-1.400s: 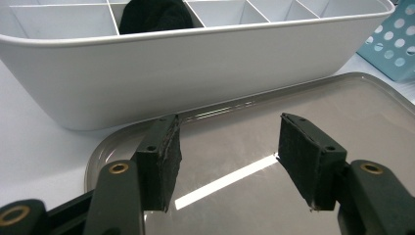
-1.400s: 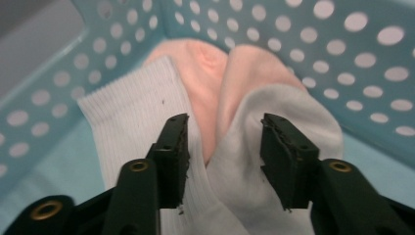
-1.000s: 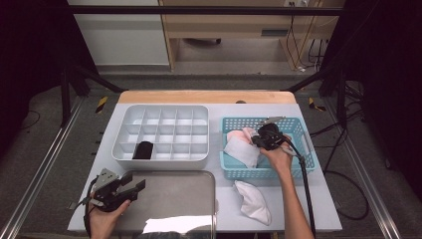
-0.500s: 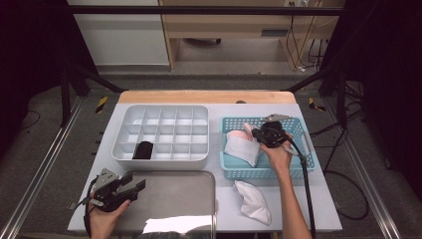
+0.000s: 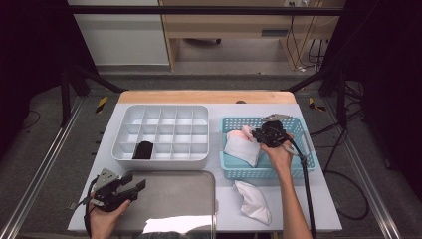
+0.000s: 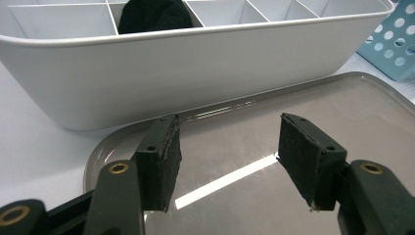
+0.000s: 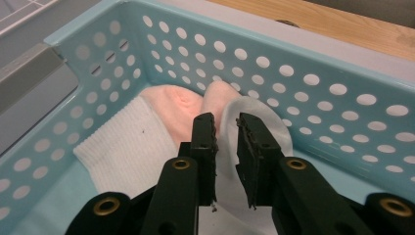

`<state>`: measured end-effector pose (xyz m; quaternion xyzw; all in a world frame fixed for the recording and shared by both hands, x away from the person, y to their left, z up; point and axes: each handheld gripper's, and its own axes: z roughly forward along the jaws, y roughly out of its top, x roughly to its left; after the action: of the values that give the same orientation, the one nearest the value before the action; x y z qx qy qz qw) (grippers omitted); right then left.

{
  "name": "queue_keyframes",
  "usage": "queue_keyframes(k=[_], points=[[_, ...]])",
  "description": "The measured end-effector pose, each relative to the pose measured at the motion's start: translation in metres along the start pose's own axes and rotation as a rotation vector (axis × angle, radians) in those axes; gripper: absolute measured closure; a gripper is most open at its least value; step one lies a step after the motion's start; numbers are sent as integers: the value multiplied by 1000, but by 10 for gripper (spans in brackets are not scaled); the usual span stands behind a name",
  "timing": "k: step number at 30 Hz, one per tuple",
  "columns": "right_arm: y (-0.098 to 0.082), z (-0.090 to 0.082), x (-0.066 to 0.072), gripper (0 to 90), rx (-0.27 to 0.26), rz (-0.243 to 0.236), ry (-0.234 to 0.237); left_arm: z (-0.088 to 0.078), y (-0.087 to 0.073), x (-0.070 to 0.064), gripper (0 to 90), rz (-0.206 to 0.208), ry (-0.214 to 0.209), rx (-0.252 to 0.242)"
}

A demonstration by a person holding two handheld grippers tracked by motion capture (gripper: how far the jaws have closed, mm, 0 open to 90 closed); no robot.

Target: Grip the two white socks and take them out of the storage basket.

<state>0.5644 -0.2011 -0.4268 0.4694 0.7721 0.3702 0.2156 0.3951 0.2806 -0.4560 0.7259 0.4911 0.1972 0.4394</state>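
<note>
My right gripper (image 5: 257, 135) (image 7: 226, 122) reaches into the blue perforated basket (image 5: 239, 172) (image 7: 303, 83), just above a white and pink sock bundle (image 5: 241, 148) (image 7: 132, 147). Its jaws have just been opening and stand a narrow gap apart. White cloth lies under the gap, and the pads do not press on it. My left gripper (image 5: 133, 184) (image 6: 225, 142) hovers open over the grey metal tray (image 5: 174, 199) (image 6: 342, 107) with nothing between its pads. Another white sock (image 5: 253, 200) lies on the table in front of the basket.
A white divided organiser (image 5: 161, 112) (image 6: 195, 73) stands left of the basket, with a black sock (image 5: 144, 149) (image 6: 154, 14) in a front-left cell. The right gripper's cable (image 5: 304, 184) trails back along the forearm.
</note>
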Motion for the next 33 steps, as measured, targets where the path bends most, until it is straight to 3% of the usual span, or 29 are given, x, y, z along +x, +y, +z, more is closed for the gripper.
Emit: queue_keyframes(k=[9,16,19,23,25,27,30,33], points=[[-2,7,2,872,33,-10,4,-1,0,1,400,-3,1,-1],[7,-17,-1,880,-92,10,-23,0,0,0,400,-1,0,1],[13,-24,-1,881,-154,5,-14,0,0,0,400,-1,1,3],[21,-22,6,880,-184,-12,22,0,0,1,400,-5,0,1],[20,-14,10,878,-159,-15,45,0,0,1,400,-5,-1,1],[14,-1,12,868,-69,-42,36,0,0,1,400,-4,-1,1],[7,10,13,845,-1,-50,56,0,0,1,399,-4,-1,1],[6,13,14,804,31,-64,70,0,0,1,399,-4,-1,1]])
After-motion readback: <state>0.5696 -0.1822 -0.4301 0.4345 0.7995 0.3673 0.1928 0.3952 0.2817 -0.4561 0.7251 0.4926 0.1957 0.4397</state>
